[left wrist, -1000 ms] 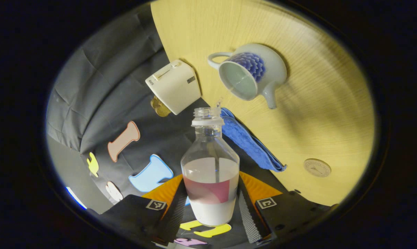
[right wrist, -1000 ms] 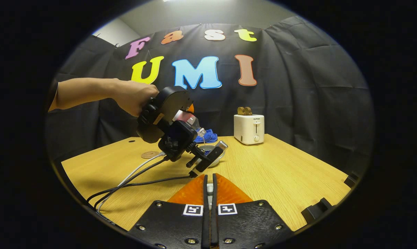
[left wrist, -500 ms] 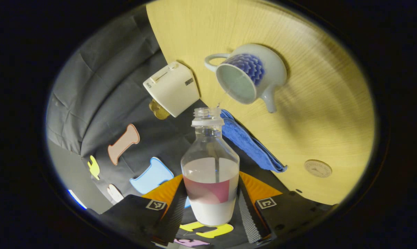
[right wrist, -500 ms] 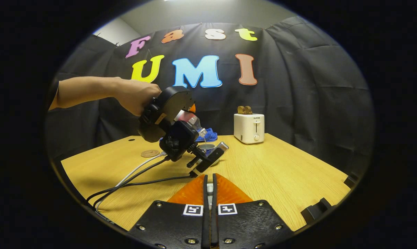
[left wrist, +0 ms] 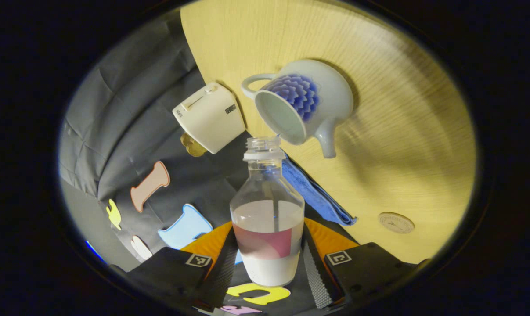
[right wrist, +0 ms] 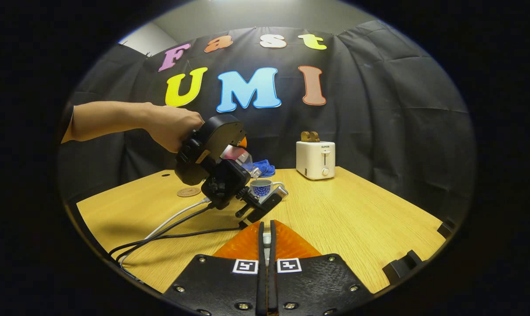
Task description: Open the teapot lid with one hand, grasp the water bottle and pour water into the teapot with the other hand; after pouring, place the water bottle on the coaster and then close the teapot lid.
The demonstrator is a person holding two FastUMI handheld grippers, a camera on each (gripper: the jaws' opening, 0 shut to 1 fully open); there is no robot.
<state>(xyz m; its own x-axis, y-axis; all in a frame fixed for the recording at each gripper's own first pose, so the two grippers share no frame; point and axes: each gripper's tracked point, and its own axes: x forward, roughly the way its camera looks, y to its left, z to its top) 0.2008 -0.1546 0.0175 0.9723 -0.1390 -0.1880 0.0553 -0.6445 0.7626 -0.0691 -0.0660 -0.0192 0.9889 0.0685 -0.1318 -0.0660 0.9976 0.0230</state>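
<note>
My left gripper (left wrist: 268,245) is shut on the clear water bottle (left wrist: 267,210), which has a red label, no cap and is partly full. Its mouth points toward the open white teapot (left wrist: 304,103) with a blue pattern, standing lidless on the wooden table (left wrist: 401,131). In the right gripper view a hand (right wrist: 168,125) holds that left gripper (right wrist: 243,153) tilted, the bottle (right wrist: 238,156) just above the teapot (right wrist: 261,188). My right gripper (right wrist: 267,228) is shut, low over the near table; a small white piece, apparently the teapot lid (right wrist: 267,239), shows between its fingers. The round coaster (left wrist: 396,222) lies apart.
A white toaster (right wrist: 315,159) with toast stands at the back of the table. A folded blue cloth (right wrist: 262,166) lies behind the teapot. The coaster (right wrist: 188,192) sits at the back left. Cables (right wrist: 168,224) trail from the left gripper across the table's left front.
The thin stream of water from the bottle's mouth into the teapot is gone. The left gripper has shifted slightly, so the teapot sits closer to the bottle's mouth in its view.
</note>
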